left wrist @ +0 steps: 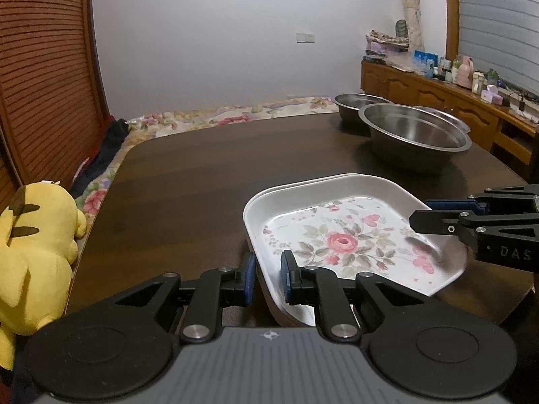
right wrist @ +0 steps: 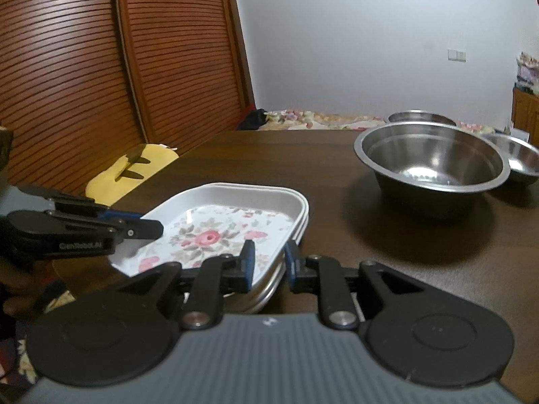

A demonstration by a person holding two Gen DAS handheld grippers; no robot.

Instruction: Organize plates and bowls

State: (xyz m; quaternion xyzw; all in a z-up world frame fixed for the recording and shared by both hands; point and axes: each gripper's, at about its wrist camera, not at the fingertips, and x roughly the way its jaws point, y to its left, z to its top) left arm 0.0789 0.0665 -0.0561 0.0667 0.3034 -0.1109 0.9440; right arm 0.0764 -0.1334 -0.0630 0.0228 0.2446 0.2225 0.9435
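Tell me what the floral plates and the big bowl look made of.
Floral plates: probably melamine or enamelled metal; smooth glossy white, printed roses, thin rolled rims. Cannot tell which. Big bowl: stainless steel by its look; brushed silver with mirror-like reflections inside.

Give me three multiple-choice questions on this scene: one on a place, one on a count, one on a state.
1. Where is the yellow plush toy?
A. In a bowl
B. Off the table, beside its edge
C. On the plates

2. How many steel bowls stand on the table?
A. One
B. Two
C. Three

3. What is the left gripper doing?
A. Shut on the rim of the floral plates
B. Wide open above a bowl
C. Holding the toy

Answers:
B: the yellow plush toy sits past the table edge.
C: three steel bowls cluster at the far corner.
A: the left gripper has its pads either side of the floral plates rim.
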